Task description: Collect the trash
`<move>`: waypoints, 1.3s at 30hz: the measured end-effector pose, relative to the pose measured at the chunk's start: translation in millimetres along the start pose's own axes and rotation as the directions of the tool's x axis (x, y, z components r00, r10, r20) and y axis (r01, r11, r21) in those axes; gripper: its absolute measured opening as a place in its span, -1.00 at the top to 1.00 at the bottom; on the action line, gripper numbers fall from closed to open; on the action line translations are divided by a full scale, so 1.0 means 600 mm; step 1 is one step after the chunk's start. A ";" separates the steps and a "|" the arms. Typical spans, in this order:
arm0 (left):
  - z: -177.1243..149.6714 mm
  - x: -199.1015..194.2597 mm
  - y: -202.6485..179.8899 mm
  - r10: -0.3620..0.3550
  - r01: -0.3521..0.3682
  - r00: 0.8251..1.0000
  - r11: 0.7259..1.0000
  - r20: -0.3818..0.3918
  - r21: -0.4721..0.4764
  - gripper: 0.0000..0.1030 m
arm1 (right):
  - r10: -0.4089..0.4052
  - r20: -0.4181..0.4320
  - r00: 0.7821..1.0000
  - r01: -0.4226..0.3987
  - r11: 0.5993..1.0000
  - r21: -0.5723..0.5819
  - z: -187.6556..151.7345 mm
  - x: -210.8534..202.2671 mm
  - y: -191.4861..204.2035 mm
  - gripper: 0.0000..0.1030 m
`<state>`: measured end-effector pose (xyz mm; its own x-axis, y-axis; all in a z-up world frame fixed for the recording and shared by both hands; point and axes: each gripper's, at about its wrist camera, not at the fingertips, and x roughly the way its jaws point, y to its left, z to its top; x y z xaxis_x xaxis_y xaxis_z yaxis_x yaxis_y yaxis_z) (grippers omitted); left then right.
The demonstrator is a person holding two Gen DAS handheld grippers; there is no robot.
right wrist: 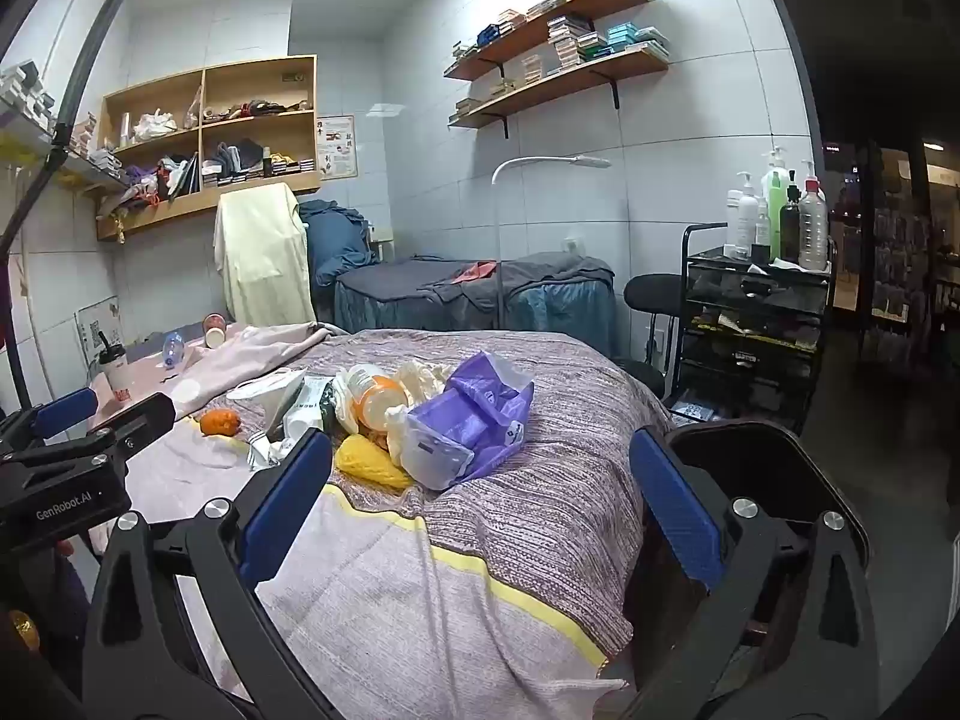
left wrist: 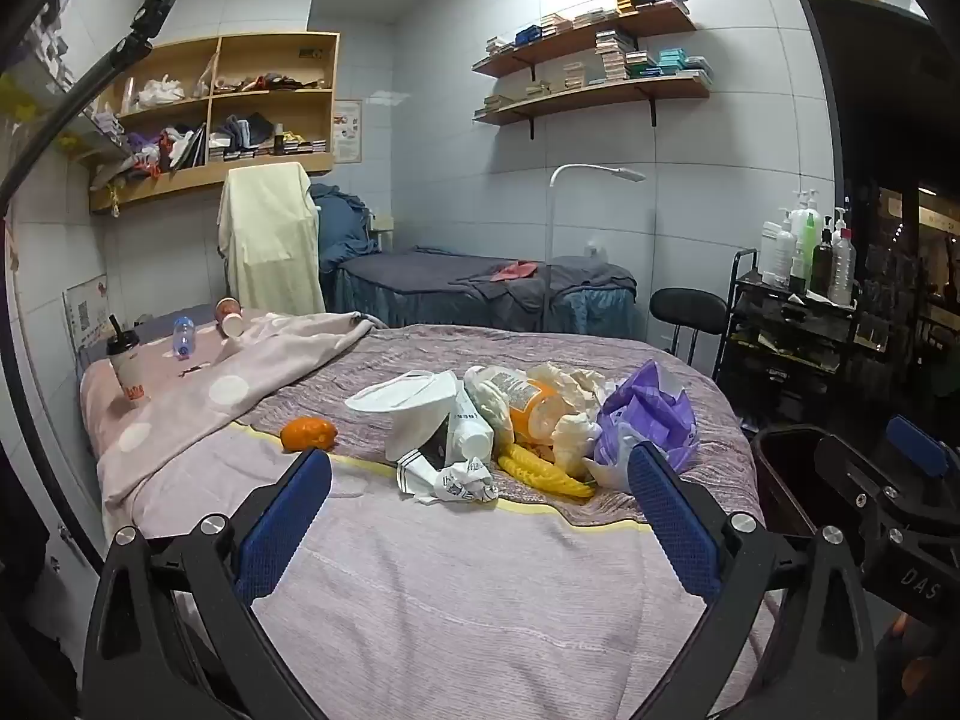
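Trash sits heaped on the bed [left wrist: 420, 600], gathered on the striped purple blanket just past the yellow band that crosses the cover, toward the bed's right edge. The heap holds a purple plastic bag [left wrist: 651, 420], a clear bottle with an orange label [left wrist: 528, 414], a white paper bag [left wrist: 414, 408], crumpled paper [left wrist: 465, 480], and a yellow corn-like piece [left wrist: 543, 471] lying with its long axis slanting toward the near right; an orange fruit [left wrist: 307, 433] rests apart to the left of the pile. More litter, a cup with a straw [left wrist: 127, 369], a small blue-capped bottle [left wrist: 183, 336] and a tipped paper cup [left wrist: 230, 317], lies well apart at the far left corner. Both tools are spread wide with nothing between their blue pads: the left gripper [left wrist: 480, 528] and the right gripper [right wrist: 480, 516] hover short of the pile, which lies straight ahead of each. A dark bin [right wrist: 780, 480] stands beside the bed's right edge, just by the right gripper. The purple bag looks nearest the right hand, the crumpled paper and white bag nearest the left, so each could probably reach forward to its own side.
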<state>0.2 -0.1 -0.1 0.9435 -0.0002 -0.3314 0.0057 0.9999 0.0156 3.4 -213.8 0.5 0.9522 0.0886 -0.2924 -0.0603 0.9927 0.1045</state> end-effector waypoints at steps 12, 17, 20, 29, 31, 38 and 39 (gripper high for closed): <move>0.002 0.001 -0.001 -0.001 0.001 1.000 1.000 -0.003 0.004 -0.89 | 0.005 -0.006 1.000 -0.005 1.000 0.004 0.000 0.001 0.000 -0.91; -0.007 0.011 -0.021 -0.006 0.006 1.000 1.000 -0.007 0.001 -0.89 | 0.003 -0.006 1.000 -0.003 1.000 0.004 -0.002 -0.001 -0.004 -0.91; -0.006 0.012 -0.017 -0.010 0.010 1.000 1.000 -0.010 0.003 -0.89 | 0.002 -0.009 1.000 -0.002 1.000 0.008 -0.003 0.007 -0.004 -0.91; -0.004 0.011 -0.007 -0.020 0.020 1.000 1.000 -0.016 0.003 -0.89 | 0.001 -0.008 1.000 -0.001 1.000 0.012 -0.005 0.005 -0.004 -0.91; -0.004 0.012 -0.007 -0.021 0.021 1.000 1.000 -0.017 0.003 -0.89 | 0.001 -0.008 1.000 -0.001 1.000 0.012 -0.005 0.005 -0.004 -0.91; -0.004 0.012 -0.010 -0.019 0.020 1.000 1.000 -0.017 0.004 -0.89 | 0.002 -0.009 1.000 -0.002 1.000 0.014 -0.004 0.005 -0.005 -0.91; -0.004 0.012 -0.010 -0.020 0.020 1.000 1.000 -0.018 0.004 -0.89 | 0.003 -0.010 1.000 -0.003 1.000 0.015 -0.003 0.005 -0.006 -0.91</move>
<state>6.0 -5.9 -4.7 0.9372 -0.0194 -0.3484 0.0254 0.9996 0.0126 5.8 -216.9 -2.6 0.9491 0.0922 -0.3012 -0.0584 0.9911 0.1196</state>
